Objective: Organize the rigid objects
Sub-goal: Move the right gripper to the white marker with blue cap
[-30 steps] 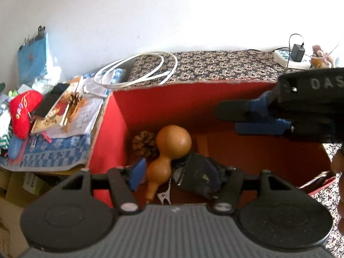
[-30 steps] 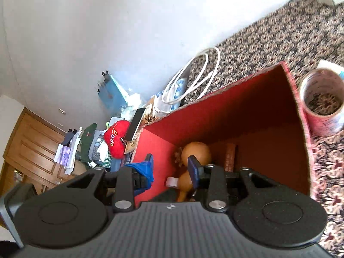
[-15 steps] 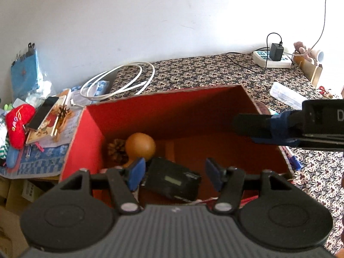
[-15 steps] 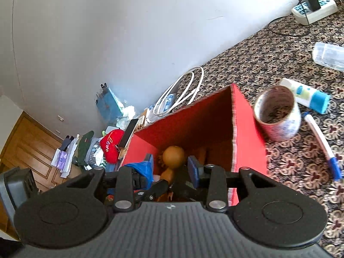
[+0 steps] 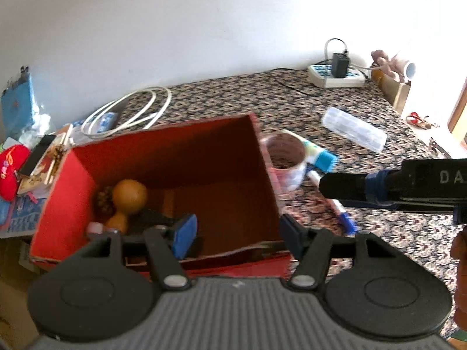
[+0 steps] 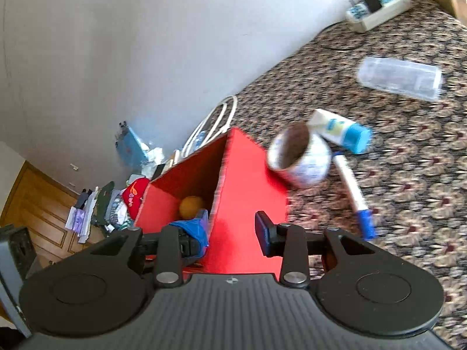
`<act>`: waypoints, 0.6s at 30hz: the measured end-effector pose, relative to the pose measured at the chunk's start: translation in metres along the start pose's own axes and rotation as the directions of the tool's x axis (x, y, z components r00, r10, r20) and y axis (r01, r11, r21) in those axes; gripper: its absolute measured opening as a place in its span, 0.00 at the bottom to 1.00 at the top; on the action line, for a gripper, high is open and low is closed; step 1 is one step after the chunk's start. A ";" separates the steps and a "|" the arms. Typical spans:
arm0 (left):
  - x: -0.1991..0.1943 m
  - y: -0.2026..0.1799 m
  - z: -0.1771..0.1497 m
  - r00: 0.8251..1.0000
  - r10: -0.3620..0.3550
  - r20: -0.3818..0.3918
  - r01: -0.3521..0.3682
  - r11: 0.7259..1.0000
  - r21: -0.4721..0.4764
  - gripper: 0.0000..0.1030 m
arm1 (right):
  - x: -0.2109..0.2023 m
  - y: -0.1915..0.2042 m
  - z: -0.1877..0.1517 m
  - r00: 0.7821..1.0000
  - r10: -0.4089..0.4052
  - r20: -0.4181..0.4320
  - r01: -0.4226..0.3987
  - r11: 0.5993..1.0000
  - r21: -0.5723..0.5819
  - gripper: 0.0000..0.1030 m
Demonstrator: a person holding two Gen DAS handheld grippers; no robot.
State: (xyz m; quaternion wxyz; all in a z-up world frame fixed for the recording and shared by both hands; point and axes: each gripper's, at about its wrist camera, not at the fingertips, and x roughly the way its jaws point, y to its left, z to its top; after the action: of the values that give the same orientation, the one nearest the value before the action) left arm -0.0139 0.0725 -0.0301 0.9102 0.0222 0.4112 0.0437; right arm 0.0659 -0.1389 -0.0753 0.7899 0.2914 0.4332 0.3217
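An open red box (image 5: 175, 157) holds a tan gourd (image 5: 128, 192), a pinecone (image 5: 103, 204) and a dark object (image 5: 151, 217). My left gripper (image 5: 238, 233) hangs open over the box's near right corner with nothing between its fingers. My right gripper (image 6: 232, 230) is also open and holds nothing, just right of the box wall (image 6: 248, 180). It enters the left wrist view from the right. On the patterned cloth right of the box lie a patterned cup-like roll (image 6: 300, 160), a white tube with a blue cap (image 6: 341, 131), a marker (image 6: 354, 192) and a clear plastic case (image 6: 400, 78).
A power strip (image 5: 335, 75) with a charger sits by the far wall. A coiled white cable (image 5: 131, 110) lies behind the box. Books and a red heart cushion (image 5: 10, 172) clutter the left side. A hand shows at the right edge (image 5: 459, 262).
Both grippers moved right, off the middle of the box. The box slid left in both views, and the roll, tube, marker and clear case came into sight. Neither gripper took anything.
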 end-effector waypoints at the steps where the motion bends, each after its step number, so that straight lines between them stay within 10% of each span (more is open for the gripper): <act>1: 0.001 -0.008 0.000 1.000 -0.005 -0.001 0.005 1.000 0.005 0.64 | -0.004 -0.007 0.001 1.000 -0.002 0.001 0.002 1.000 0.007 0.19; 18: 0.014 -0.101 -0.005 0.999 0.037 0.001 -0.037 0.997 0.064 0.69 | -0.040 -0.096 0.013 0.998 -0.054 -0.037 0.058 0.993 0.105 0.18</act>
State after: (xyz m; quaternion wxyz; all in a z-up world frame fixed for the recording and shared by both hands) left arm -0.0019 -0.0262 -0.0513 0.9082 0.0588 0.4118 0.0473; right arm 0.0853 -0.2316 -0.1209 0.7745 0.3150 0.4712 0.2810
